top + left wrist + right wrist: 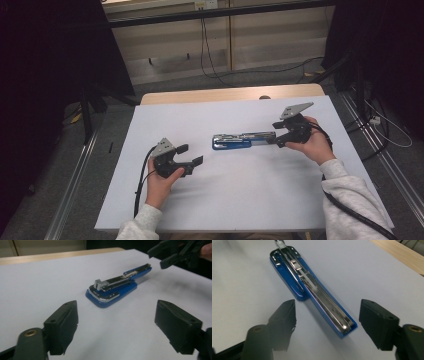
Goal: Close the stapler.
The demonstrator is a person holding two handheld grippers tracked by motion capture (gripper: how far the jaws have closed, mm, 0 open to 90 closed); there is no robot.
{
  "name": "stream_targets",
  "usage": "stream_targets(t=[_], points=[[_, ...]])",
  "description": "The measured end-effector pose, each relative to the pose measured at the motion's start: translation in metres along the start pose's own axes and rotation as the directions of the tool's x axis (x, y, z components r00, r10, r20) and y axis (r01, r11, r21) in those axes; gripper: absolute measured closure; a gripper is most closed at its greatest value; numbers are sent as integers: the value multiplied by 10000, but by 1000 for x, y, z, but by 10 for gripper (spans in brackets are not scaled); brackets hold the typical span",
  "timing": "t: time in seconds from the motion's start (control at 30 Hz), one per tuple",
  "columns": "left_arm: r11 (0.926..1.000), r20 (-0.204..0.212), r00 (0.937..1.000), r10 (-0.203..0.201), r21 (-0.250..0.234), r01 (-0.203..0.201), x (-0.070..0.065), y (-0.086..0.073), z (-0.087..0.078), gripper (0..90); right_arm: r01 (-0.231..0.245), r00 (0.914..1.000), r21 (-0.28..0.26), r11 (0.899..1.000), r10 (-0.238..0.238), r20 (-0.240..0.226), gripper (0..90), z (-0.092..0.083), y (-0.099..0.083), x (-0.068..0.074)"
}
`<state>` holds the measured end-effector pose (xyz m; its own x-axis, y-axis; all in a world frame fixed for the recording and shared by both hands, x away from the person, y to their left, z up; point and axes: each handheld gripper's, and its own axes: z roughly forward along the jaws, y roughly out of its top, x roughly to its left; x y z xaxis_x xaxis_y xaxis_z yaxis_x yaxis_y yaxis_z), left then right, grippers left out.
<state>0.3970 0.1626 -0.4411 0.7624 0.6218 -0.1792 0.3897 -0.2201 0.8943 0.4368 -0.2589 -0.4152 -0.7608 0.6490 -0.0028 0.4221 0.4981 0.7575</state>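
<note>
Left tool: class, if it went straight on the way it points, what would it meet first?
Probably the blue stapler. It lies ahead of the open left tool on the white table, slightly left of centre.

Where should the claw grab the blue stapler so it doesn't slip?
Probably the long narrow arm of the blue stapler, squeezed across its two straight sides. It lies flat and opened out on the white table, so the sides are free. The right claw already sits at that end, open, with the tip between its pads.
</note>
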Motion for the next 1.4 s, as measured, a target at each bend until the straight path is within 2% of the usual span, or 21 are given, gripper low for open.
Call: stream_targets(t=[0.07, 0.2, 0.27, 0.4, 0.43, 0.47, 0.53, 0.57, 0.7, 0.8, 0.9, 0.93, 0.97, 1.13, 1.2, 1.23, 1.33, 1.4], points=[[9995, -163, 9999, -7, 307, 12, 2, 2, 6, 342, -72, 9999, -61, 10000, 73, 129, 402, -5, -6, 0], [9985, -533, 9984, -213, 500, 240, 8, 4, 18, 516, -400, 9983, 7, 9992, 399, 431, 481, -12, -17, 0], [9974, -652, 9975, -284, 644, 326, 12, 4, 24, 588, -341, 9981, 205, 9992, 330, 512, 522, -14, -21, 1], [9963, -810, 9959, -411, 725, 470, 19, 7, 32, 748, -286, 9981, 402, 9988, 263, 562, 672, -16, -26, 3], [9958, -839, 9950, -537, 695, 596, 19, 7, 34, 773, -222, 9976, 496, 9985, 189, 664, 710, -16, -26, 2], [9945, -916, 9950, -396, 932, 482, 19, 8, 37, 794, -264, 9971, 596, 9979, 220, 730, 738, -15, -27, 2], [9935, -809, 9963, -302, 1074, 389, 21, 9, 42, 820, -567, 9952, 762, 9955, 502, 844, 802, -11, -30, 1], [9928, -886, 9951, -432, 1079, 527, 21, 10, 46, 843, -707, 9944, 890, 9935, 632, 844, 840, -8, -31, 0], [9874, -894, 9953, -369, 1498, 501, 21, 10, 61, 868, -1069, 9899, 1128, 9878, 951, 1052, 899, 0, -32, -2], [9835, -1082, 9938, 247, 1809, -47, 19, 14, 66, 872, -1133, 9883, 1288, 9852, 984, 1166, 900, 4, -32, -1], [9796, -936, 9953, 240, 2008, -47, 16, 16, 73, 872, -1069, 9887, 1472, 9833, 894, 1204, 900, 8, -35, -2], [9770, -948, 9947, 387, 2124, -178, 16, 17, 74, 872, -1070, 9880, 1522, 9825, 879, 1270, 900, 9, -36, -2], [9778, -889, 9958, 211, 2097, -20, 15, 17, 76, 872, -1130, 9878, 1524, 9818, 944, 1242, 900, 10, -37, -3], [9750, -743, 9968, 308, 2217, -136, 12, 18, 82, 872, -1263, 9865, 1320, 9832, 1106, 1204, 900, 12, -36, -5], [9734, -766, 9966, 291, 2289, -108, 11, 16, 85, 872, -1236, 9881, 1275, 9841, 1102, 1072, 900, 14, -35, -4], [9723, -845, 9955, 425, 2327, -217, 12, 17, 85, 874, -1284, 9876, 1332, 9827, 1145, 1073, 900, 16, -34, -3], [9745, -793, 9966, 226, 2245, -43, 12, 16, 85, 873, -1079, 9899, 1360, 9848, 939, 1059, 900, 18, -31, -1], [9727, -803, 9962, 325, 2317, -130, 12, 16, 85, 873, -1011, 9906, 1369, 9854, 870, 1051, 900, 20, -29, 0]])
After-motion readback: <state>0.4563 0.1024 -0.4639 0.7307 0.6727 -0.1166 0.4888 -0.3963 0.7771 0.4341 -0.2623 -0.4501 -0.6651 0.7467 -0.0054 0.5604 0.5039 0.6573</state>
